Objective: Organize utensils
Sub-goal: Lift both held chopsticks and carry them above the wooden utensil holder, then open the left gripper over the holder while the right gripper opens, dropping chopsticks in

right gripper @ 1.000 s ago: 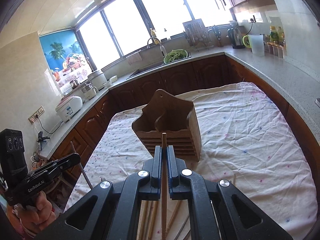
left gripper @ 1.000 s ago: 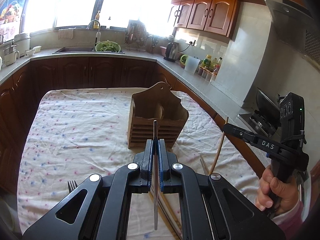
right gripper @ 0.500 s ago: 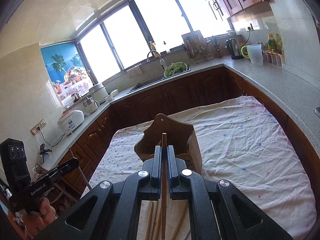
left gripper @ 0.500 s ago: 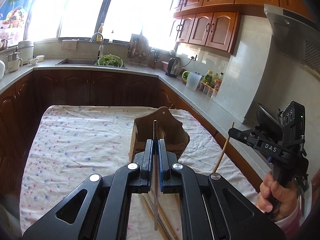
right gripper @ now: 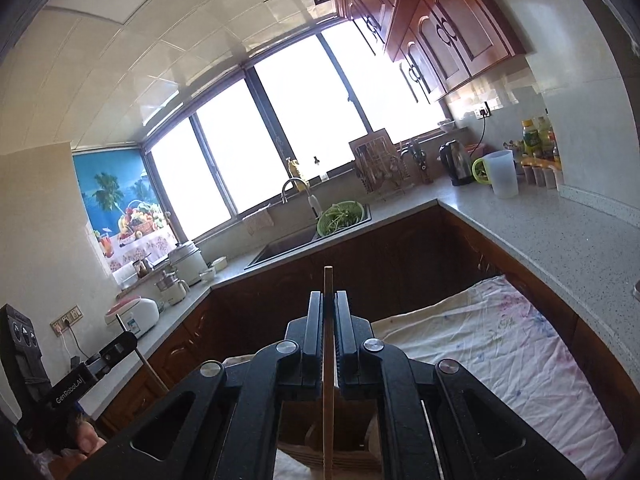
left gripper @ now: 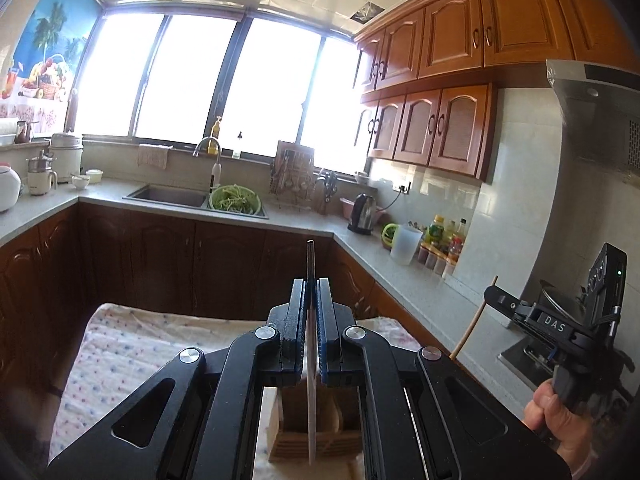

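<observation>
My left gripper (left gripper: pixel 311 296) is shut on a thin metal utensil handle (left gripper: pixel 311 264) that runs upright between the fingers. Below it, behind the gripper body, stands the wooden utensil holder (left gripper: pixel 308 436) on the table. My right gripper (right gripper: pixel 329 308) is shut on a wooden chopstick (right gripper: pixel 328 280), held upright above the same holder (right gripper: pixel 320 424). The right gripper with its chopstick also shows at the right of the left wrist view (left gripper: pixel 490 294). The left gripper shows at the lower left of the right wrist view (right gripper: pixel 120 344).
The table carries a white dotted cloth (left gripper: pixel 120 348). A grey L-shaped counter (right gripper: pixel 560 236) runs behind and to the right, with a sink (left gripper: pixel 168 196), a green colander (left gripper: pixel 235 199), a kettle (left gripper: pixel 362 219), a jug and bottles.
Both grippers have risen and tilted up with their utensils. The holder has dropped from the middle of each view to the bottom, behind the gripper bodies.
</observation>
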Tool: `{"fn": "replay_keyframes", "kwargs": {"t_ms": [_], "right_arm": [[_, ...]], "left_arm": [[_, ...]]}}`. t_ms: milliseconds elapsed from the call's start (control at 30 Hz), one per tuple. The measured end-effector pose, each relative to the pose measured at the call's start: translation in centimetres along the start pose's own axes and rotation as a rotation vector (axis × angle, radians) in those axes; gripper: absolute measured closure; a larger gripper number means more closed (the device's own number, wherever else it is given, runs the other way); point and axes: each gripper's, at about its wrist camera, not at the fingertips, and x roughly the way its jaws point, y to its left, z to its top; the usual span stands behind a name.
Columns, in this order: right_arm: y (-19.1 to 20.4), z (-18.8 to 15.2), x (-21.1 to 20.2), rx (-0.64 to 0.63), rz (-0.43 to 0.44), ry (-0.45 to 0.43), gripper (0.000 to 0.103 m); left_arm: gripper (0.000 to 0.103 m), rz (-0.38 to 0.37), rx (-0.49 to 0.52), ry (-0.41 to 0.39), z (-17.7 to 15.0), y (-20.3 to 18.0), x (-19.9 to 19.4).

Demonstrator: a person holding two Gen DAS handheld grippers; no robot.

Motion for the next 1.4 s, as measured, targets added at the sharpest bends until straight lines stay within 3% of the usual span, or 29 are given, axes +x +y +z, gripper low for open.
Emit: {"fn": "replay_keyframes", "kwargs": {"t_ms": [200,433,733,1200,1300,1367,1400], "right_arm": [[-1.0,0.4,3.7,-0.015,-0.045,-0.032,0.098],[-2.5,-4.2,6.7,-0.010,-0.065,-0.035,0.098],[-4.2,-8.0,8.0,0.047,-0.083,0.018,0.098],[-4.4,-7.3,8.1,0.053,-0.080,0.069,0.097],[-4.4,-7.3,8.4,0.050,-0.070,0.091,0.092],[-4.3,-7.2,8.3,0.049,-0.060,0.103,0.082],[-4.2,-7.2,8.0,0.050,-0.055,0.102,0.068]], "left_arm": [[0.099,0.046,-0.004,-0.031,-1.0,0.6,4.5],[0.099,0.047,-0.069,0.015,-5.5,2.7,8.8],[0.099,0.075,-0.104,0.057,-9.7,3.5,9.9],[0.098,0.074,-0.056,0.108,-10.1,2.4,10.6],[0.097,0.071,-0.061,0.134,-10.0,2.5,10.6],[0.095,0.066,-0.067,0.147,-10.0,2.7,10.4],[0.089,0.068,-0.070,0.150,-10.0,2.8,10.1]]}}
